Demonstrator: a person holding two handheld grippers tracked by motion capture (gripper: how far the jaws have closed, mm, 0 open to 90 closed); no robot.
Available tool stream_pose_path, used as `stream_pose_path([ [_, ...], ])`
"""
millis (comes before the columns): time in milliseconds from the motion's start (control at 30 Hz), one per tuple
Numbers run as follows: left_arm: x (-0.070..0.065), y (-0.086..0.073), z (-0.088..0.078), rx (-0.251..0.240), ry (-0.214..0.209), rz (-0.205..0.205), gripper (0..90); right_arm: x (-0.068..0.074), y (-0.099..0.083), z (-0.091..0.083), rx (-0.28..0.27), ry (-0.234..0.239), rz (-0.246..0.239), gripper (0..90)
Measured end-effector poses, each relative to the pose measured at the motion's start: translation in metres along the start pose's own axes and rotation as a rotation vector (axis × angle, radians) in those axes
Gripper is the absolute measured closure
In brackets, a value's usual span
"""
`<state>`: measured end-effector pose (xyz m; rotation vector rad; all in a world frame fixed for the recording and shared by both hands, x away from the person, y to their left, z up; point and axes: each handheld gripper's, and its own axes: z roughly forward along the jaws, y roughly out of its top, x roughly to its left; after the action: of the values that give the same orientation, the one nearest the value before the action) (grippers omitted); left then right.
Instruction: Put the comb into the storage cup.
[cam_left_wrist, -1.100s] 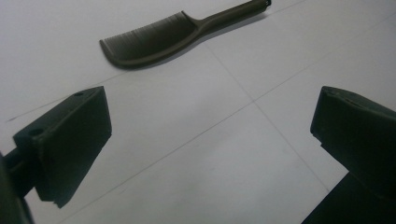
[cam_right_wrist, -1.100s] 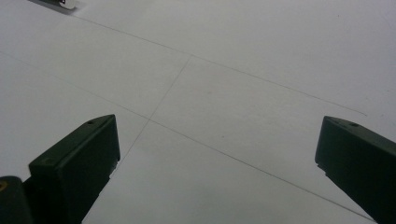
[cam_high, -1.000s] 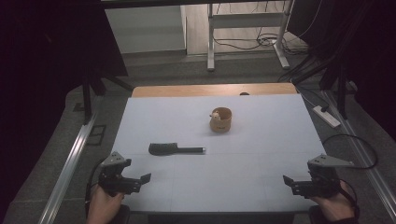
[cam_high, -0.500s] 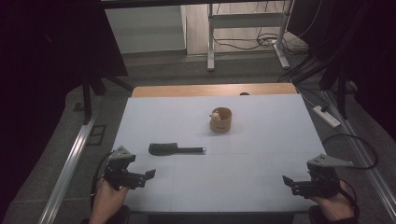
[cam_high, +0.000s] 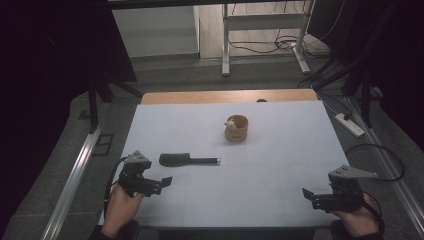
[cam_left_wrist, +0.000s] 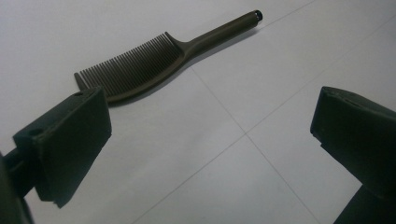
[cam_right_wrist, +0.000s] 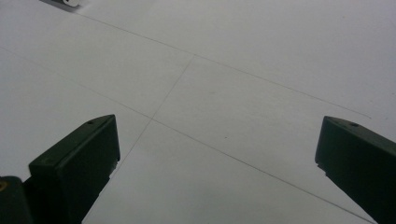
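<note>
Left gripper (cam_high: 165, 180), jaws wide, angled toward the dark plastic long-handled comb (cam_high: 188, 160) lying flat just beyond it, ready to grasp; right gripper (cam_high: 306, 194) wide, idle at the near right corner

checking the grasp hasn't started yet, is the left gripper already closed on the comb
No: in the left gripper view the jaws stand wide apart over the bare table, with the comb lying ahead of them, untouched.

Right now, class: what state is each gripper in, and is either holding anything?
Left gripper: open, holding nothing, close to the comb.
Right gripper: open, holding nothing, over bare table.
</note>
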<state>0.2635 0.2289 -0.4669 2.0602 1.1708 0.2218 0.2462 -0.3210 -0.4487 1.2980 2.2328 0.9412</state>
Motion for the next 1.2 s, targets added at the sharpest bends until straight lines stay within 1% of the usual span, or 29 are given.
stream_pose_path([
  [133, 0.000, 0.006, 0.006, 0.008, -0.007, 0.007, 0.0, 0.000, 0.000, 0.000, 0.001, 0.000, 0.001, 0.2],
  [267, -0.002, 0.011, 0.011, 0.018, -0.002, 0.020, 0.0, 0.000, 0.000, 0.000, 0.002, -0.001, 0.000, 0.2],
  [467, -0.002, 0.021, 0.019, 0.028, 0.012, 0.027, 0.0, 0.000, 0.000, 0.000, 0.003, -0.001, -0.001, 0.2],
  [567, -0.001, 0.025, 0.022, 0.025, 0.005, 0.020, 0.0, 0.000, 0.000, 0.001, 0.006, 0.000, -0.002, 0.2],
  [667, 0.000, 0.028, 0.025, 0.034, 0.005, 0.031, 0.0, 0.000, 0.000, 0.001, 0.007, 0.000, -0.002, 0.3],
  [833, 0.000, 0.037, 0.033, 0.053, 0.000, 0.055, 0.0, 0.001, 0.000, 0.001, 0.009, -0.001, -0.004, 0.3],
  [1200, -0.003, 0.053, 0.048, 0.068, -0.018, 0.087, 0.0, 0.001, 0.000, 0.001, 0.013, -0.001, -0.006, 0.3],
])
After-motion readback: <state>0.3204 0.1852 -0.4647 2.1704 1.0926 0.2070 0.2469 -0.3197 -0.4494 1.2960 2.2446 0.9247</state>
